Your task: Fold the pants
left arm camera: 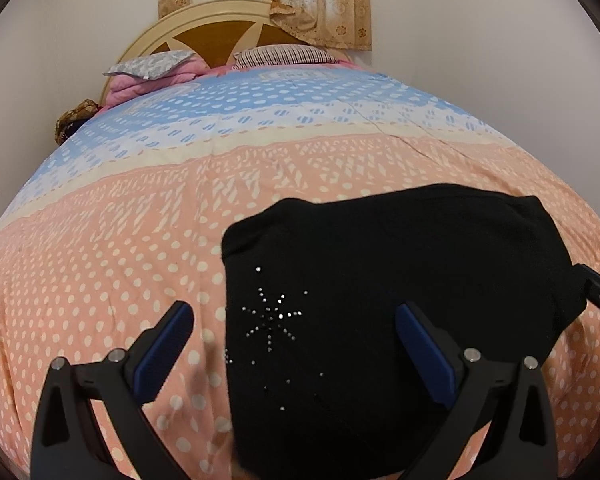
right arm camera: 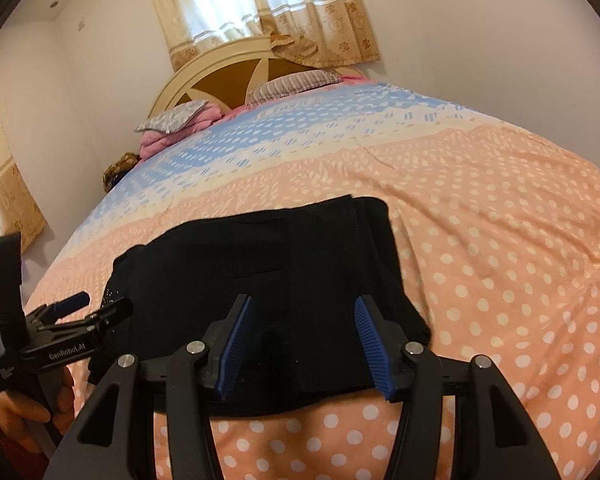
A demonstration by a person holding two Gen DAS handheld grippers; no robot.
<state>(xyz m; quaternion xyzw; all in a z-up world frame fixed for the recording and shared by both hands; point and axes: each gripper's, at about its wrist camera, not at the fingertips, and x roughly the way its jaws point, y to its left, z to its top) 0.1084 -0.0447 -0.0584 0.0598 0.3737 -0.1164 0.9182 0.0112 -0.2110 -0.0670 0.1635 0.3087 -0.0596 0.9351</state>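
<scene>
Parted left claw (left arm camera: 294, 326), folded pants (left arm camera: 380, 300), polka-dot bedspread (left arm camera: 120, 240)

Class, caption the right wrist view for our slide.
Open right gripper poised over folded black pants on a polka-dot bedspread.

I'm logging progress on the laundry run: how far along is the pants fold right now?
Mostly done, it seems: the black pants lie on the dotted bedspread as a compact layered bundle, no legs trailing. Nothing is in hand: the left claw and right claw both stand open over the bundle, gripping no cloth. What may be left is one more fold or smoothing the edges; the pictures cannot settle that.
</scene>
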